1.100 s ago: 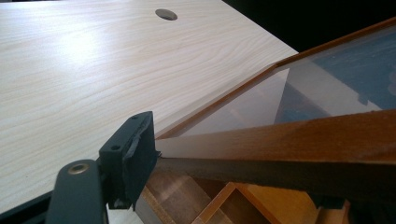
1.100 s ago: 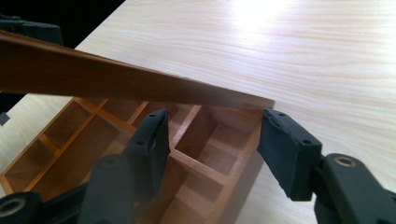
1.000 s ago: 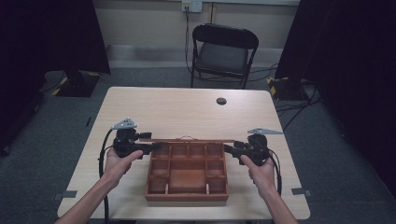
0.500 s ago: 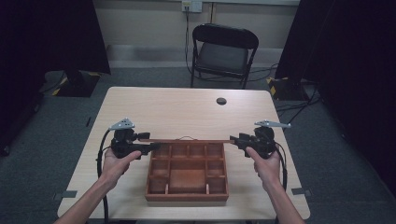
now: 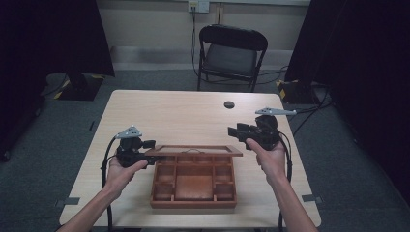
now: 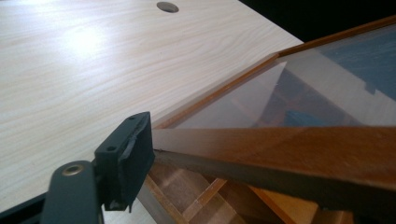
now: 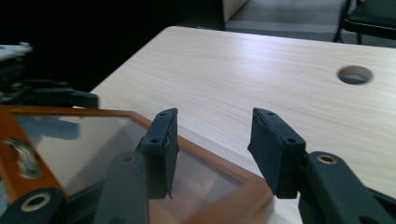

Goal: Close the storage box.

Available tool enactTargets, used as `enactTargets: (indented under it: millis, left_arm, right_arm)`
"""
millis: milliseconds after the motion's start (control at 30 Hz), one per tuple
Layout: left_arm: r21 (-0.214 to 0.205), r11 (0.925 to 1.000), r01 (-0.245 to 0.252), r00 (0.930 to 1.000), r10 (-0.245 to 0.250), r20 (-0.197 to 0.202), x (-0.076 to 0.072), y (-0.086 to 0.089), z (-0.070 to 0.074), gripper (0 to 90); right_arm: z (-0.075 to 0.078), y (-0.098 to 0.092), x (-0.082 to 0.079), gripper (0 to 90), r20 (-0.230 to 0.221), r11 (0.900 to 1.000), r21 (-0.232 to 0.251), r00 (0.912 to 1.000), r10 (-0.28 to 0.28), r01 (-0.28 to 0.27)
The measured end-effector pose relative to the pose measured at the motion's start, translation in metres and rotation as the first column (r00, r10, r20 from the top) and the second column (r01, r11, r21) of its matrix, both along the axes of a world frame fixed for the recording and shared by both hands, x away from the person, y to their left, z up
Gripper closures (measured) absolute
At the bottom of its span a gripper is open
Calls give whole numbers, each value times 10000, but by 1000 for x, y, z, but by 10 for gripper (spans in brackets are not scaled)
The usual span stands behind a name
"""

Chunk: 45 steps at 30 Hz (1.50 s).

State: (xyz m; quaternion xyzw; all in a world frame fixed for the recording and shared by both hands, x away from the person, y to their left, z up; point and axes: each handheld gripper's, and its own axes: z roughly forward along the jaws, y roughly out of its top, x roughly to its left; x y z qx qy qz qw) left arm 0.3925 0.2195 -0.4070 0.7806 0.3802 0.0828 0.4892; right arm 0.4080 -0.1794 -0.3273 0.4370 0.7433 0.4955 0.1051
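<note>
Wooden-framed glass lid [image 5: 193, 151] is being raised off the compartment box [image 5: 193, 181], the left gripper [image 5: 145, 155] clamping its frame edge while the right gripper [image 5: 235, 131], jaws apart and grasping nothing after just narrowing, hangs above it; next probably swinging the lid fully back.

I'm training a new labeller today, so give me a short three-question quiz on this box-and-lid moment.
1. True or false: the lid lies flat and shut on the box.
2. Which gripper holds the lid? A) left B) right C) both
3. What stands beyond the table?
Key: 1 false, it is raised. 2 A: the left gripper, jaws just easing wider, holds its frame; the right gripper, jaws just closing somewhat, is empty. 3 a folding chair.
</note>
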Motion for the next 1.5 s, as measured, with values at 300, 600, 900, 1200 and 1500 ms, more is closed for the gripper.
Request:
enactTargets:
  millis: [300,600,900,1200,1500]
  left_arm:
    - [-34,10000,22,10000,-23,-35,0,1,-1,243]
    - [-64,10000,26,9999,-27,-107,-4,3,-4,223]
    - [-17,10000,19,9999,-19,-111,-5,3,-7,205]
    - [-29,10000,56,9999,-56,-99,-5,3,-8,205]
    - [147,9999,36,9999,-34,-106,-5,2,-10,209]
  right_arm:
    - [23,29,-14,546,289,9889,284,9890,1450,-1458]
    - [27,53,-28,603,61,9547,402,9555,2949,-2949]
    - [12,78,-30,677,-669,9181,73,9159,3958,-3962]
    - [4,85,-28,724,-1075,9058,20,9005,4213,-4236]
    - [-1,85,-25,757,-1385,8838,434,8733,4671,-4658]
